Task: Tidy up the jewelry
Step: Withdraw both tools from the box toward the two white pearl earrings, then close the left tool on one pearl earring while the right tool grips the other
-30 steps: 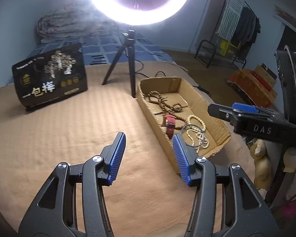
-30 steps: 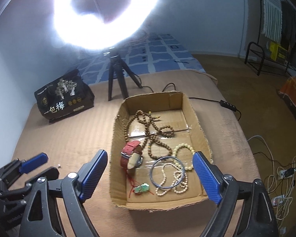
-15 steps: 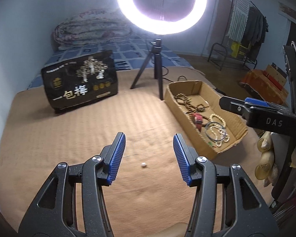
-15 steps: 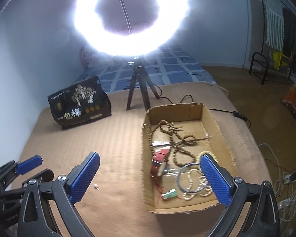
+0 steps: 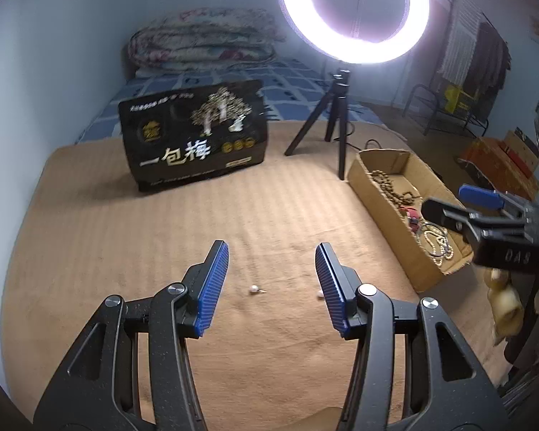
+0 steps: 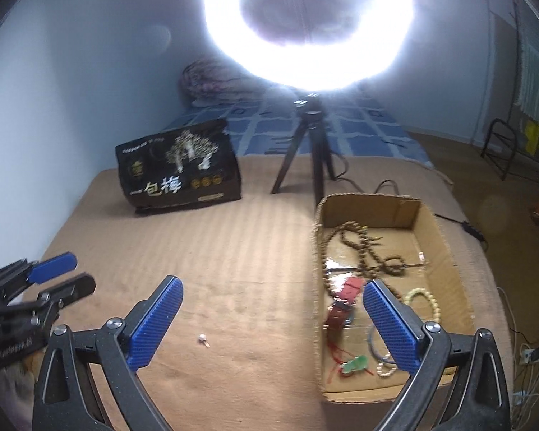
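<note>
Holding bead strands, red watch, blue bangle, cardboard box [image 6: 445, 251], left tool [image 5: 271, 287] and right tool [image 6: 273, 319] wide apart, empty

both wrist views look forward over the tan blanket [image 5: 161, 233], sharing the cardboard box [image 6: 445, 251].

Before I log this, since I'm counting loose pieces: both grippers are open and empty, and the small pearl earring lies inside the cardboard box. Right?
Not quite. The earring lies on the tan blanket, outside the box, between the left gripper's fingers in the left wrist view. The rest holds: both it and the right gripper are open and empty.
</note>
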The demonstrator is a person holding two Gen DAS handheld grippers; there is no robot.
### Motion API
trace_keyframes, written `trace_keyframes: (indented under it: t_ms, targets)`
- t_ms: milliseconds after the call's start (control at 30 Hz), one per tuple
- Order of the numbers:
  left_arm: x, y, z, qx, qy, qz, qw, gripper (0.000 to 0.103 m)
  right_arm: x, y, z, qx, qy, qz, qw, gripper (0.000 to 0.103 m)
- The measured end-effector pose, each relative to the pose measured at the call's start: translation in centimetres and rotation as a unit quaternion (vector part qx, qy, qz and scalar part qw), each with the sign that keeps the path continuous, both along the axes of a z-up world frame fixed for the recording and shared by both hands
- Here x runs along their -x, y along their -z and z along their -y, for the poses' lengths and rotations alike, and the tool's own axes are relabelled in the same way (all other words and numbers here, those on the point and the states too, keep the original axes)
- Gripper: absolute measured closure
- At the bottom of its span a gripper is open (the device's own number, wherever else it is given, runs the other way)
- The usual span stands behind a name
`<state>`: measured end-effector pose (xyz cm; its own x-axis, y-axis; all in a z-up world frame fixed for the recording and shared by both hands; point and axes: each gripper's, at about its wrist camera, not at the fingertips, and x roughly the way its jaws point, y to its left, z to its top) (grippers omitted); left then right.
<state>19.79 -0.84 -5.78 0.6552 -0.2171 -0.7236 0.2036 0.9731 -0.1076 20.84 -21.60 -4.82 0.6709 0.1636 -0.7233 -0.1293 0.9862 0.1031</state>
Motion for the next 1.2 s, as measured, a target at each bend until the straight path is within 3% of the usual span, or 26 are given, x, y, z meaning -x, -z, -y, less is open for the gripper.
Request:
trace_keyframes:
  t_ms: [333, 433, 533, 1200]
  targets:
    - [-2.5, 3.8, -1.9, 0.03, -0.002, -0.064, 0.9975, 0.052, -1.4, 4.2, -2.9, -0.038, -0.069, -0.09, 0.993, 0.038]
    - [-3.4, 5.3, -1.8, 0.039, 0.002, -0.094, 0.9948, 0.062, -2.0, 5.6, -3.6, -0.051, -0.085, -0.123, 0.987, 0.05]
    - [-3.9, 6.5, -1.9, 0.046, -0.001, -0.112, 0.9926, 0.063, -2.5, 6.9, -4.3, -0.059, -0.096, -0.149, 0.982, 0.061]
    - [-6.3, 10.4, -1.5, 0.081, -0.018, -0.181, 0.9799, 0.076, -4.4, 9.8, -6.2, -0.085, -0.104, -0.212, 0.968, 0.077]
